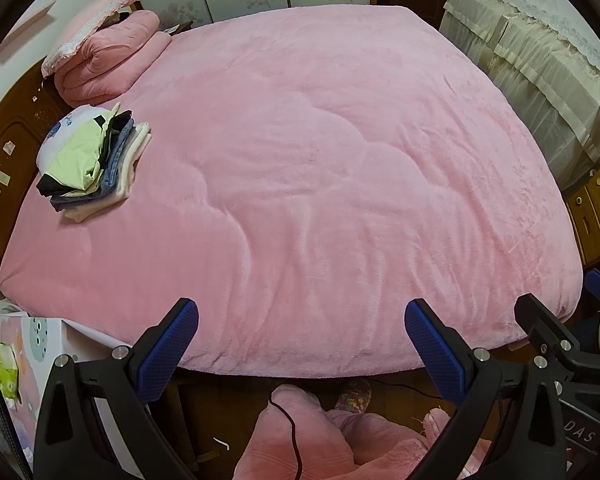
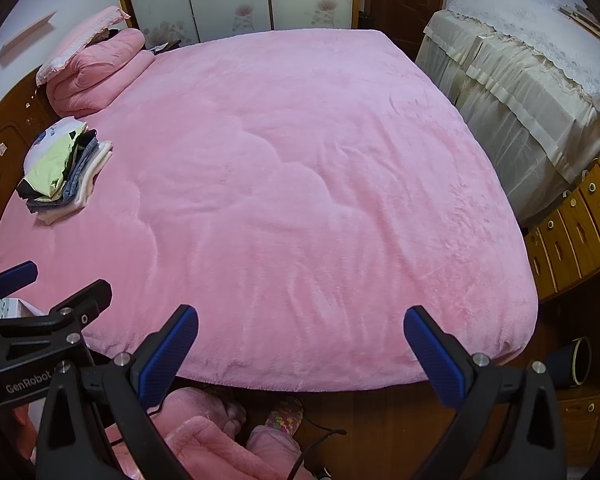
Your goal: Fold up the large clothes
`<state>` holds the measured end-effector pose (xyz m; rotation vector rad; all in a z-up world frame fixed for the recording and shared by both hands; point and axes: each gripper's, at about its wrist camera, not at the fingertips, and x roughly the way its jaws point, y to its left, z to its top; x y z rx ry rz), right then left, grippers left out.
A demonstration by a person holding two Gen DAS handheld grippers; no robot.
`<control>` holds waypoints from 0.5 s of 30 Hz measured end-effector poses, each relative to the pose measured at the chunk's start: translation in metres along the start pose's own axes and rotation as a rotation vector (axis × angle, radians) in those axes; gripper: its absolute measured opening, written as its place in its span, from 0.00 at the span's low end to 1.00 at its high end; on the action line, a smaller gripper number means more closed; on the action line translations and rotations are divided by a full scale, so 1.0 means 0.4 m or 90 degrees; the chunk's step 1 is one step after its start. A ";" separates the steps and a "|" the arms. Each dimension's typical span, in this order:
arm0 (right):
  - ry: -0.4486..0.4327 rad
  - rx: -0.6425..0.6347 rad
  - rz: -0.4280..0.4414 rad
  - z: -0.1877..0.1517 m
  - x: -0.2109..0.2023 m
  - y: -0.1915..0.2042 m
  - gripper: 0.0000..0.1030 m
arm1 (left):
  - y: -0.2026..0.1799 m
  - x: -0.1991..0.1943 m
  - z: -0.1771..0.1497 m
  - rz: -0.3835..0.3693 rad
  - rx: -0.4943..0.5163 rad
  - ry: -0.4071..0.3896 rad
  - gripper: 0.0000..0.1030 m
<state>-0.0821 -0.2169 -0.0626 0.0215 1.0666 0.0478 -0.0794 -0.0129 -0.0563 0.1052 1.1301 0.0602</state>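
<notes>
Left wrist view
Left gripper [image 1: 302, 338]: spread wide, nothing between the blue pads, hanging over the near edge of the bed.
Right gripper [image 1: 560, 332]: seen partly at the right edge; too little shown here to tell its spread.
Bed cover [image 1: 320, 168]: pink plush, laid flat over the whole bed, shallow ripples only.
Stack of clothes [image 1: 94, 160]: on the cover near the headboard, far left; already folded flat, pale green piece on top, denim and cream layers below.
Rolled quilt [image 1: 112, 64]: beyond the stack, against the pillow.
Pink garment [image 1: 300, 440]: bunched low, below the bed's near edge, a black cable running across it; possibly worn by the person rather than loose laundry, cannot tell.

Right wrist view
Right gripper [image 2: 300, 340]: spread wide, pinching nothing, just above the near edge of the bed.
Left gripper [image 2: 40, 288]: partly in frame at far left, apart from the right one.
Pink garment [image 2: 204, 436]: thick fleece, crumpled beneath the fingers.
Slipper [image 2: 286, 416]: on the wooden floor just beside the fleece.

Handling
Likely feel: soft, limp, bulky, fairly heavy for cloth; no stiffness, sagging wherever unsupported; plush nap probably gripping well against the ribbed pads.
Where to take hold: at a hem, collar or shoulder seam, one gripper per corner, pinching a single thick edge and not a loose bunch.
</notes>
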 end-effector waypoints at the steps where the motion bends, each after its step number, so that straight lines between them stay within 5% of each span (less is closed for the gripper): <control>1: 0.000 0.000 0.000 0.001 0.001 -0.001 1.00 | -0.001 0.000 0.000 0.000 0.000 0.000 0.99; 15: -0.006 0.008 -0.001 0.006 0.006 -0.005 1.00 | 0.001 0.003 0.011 0.001 0.019 -0.008 0.99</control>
